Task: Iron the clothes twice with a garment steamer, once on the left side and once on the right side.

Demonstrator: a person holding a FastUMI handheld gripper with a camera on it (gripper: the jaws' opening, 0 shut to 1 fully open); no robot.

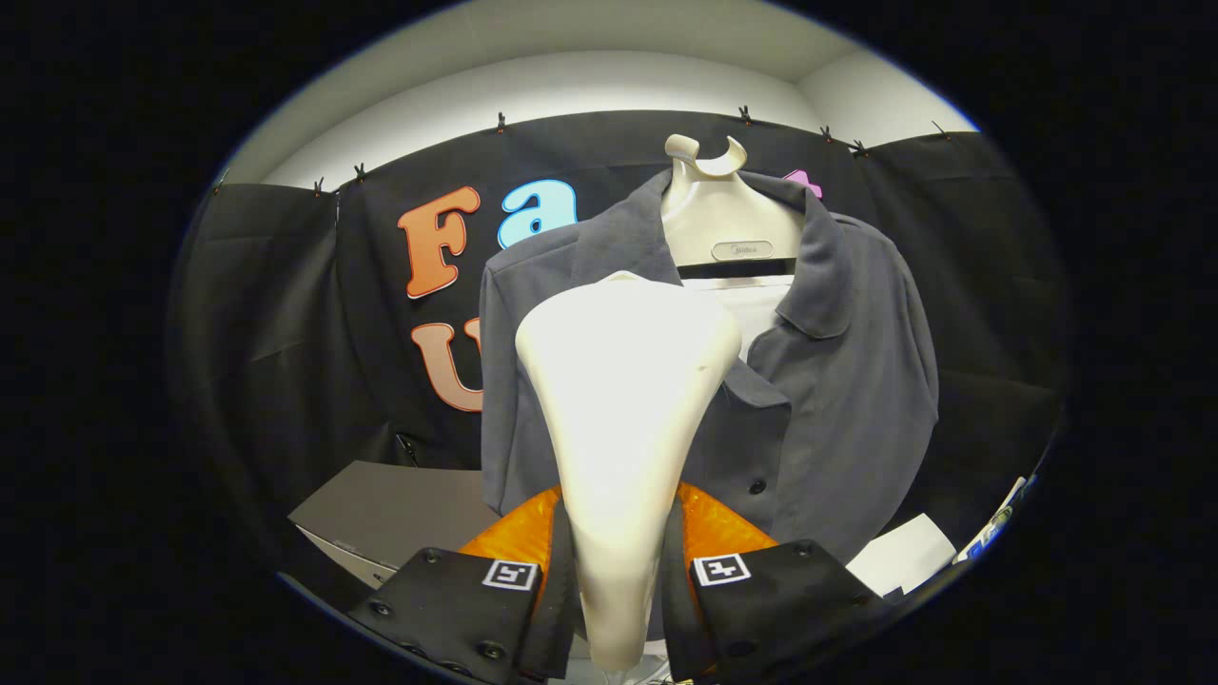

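Observation:
A cream-white garment steamer head [623, 400] stands upright between my fingers, its wide top facing the shirt. My gripper [617, 580] is shut on the steamer's narrow handle, both fingers pressing its sides. Just beyond it hangs a dark grey button-up shirt [837, 381] on a white hanger stand [728, 214]. The steamer head sits in front of the shirt's left front panel, near the collar and placket; whether it touches the cloth I cannot tell. The steamer hides part of the left panel.
A grey box-like unit [390, 518] sits low to the left of the shirt. White papers [904, 557] lie low to the right. Black cloth walls close the booth behind and on both sides.

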